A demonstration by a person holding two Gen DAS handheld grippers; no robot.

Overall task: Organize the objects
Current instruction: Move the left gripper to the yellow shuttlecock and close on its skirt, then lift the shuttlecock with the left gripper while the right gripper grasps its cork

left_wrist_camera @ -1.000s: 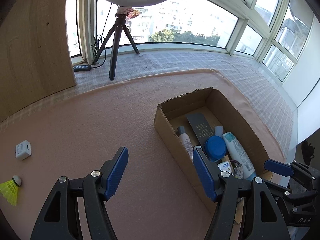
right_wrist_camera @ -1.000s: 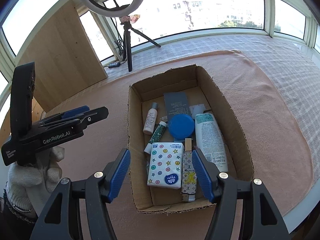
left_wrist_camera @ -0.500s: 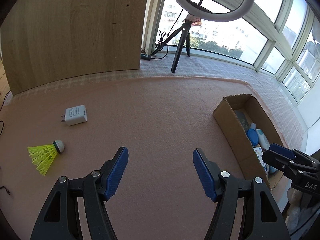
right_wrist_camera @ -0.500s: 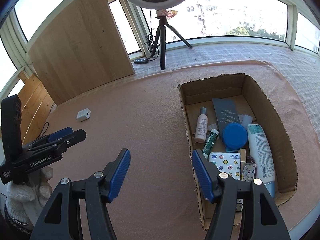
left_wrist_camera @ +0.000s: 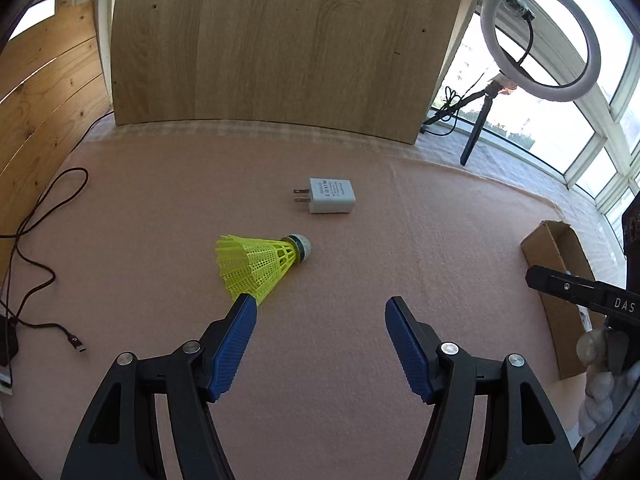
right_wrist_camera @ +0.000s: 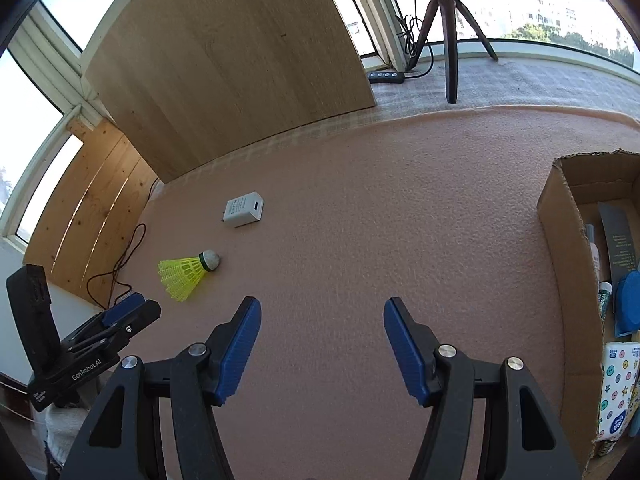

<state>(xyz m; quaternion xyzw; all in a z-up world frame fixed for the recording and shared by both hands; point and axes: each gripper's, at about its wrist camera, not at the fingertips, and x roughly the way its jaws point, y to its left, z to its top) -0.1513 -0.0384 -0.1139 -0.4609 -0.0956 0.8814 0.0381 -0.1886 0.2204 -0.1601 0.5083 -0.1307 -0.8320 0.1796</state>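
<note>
A yellow shuttlecock (left_wrist_camera: pixel 260 266) (right_wrist_camera: pixel 186 274) lies on its side on the pink mat, cork end to the right. A white charger plug (left_wrist_camera: pixel 330 196) (right_wrist_camera: pixel 244 210) lies just beyond it. My left gripper (left_wrist_camera: pixel 320 316) is open above the mat; its left blue finger tip sits at the shuttlecock's skirt edge, with nothing between the jaws. My right gripper (right_wrist_camera: pixel 322 316) is open over bare mat, right of the shuttlecock. The cardboard box (right_wrist_camera: pixel 558 216) (left_wrist_camera: pixel 554 240) with several items stands at the right.
A wooden board (left_wrist_camera: pixel 280 40) leans at the back. A black cable (left_wrist_camera: pixel 36 216) trails at the left. A ring light on a tripod (left_wrist_camera: pixel 540 40) stands by the windows. The other gripper and a white-gloved hand (left_wrist_camera: pixel 600 392) show at the right edge.
Both grippers swung left, away from the box. The shuttlecock and charger came from the left edge toward the middle of the left view. The box slid to the right edge in both views.
</note>
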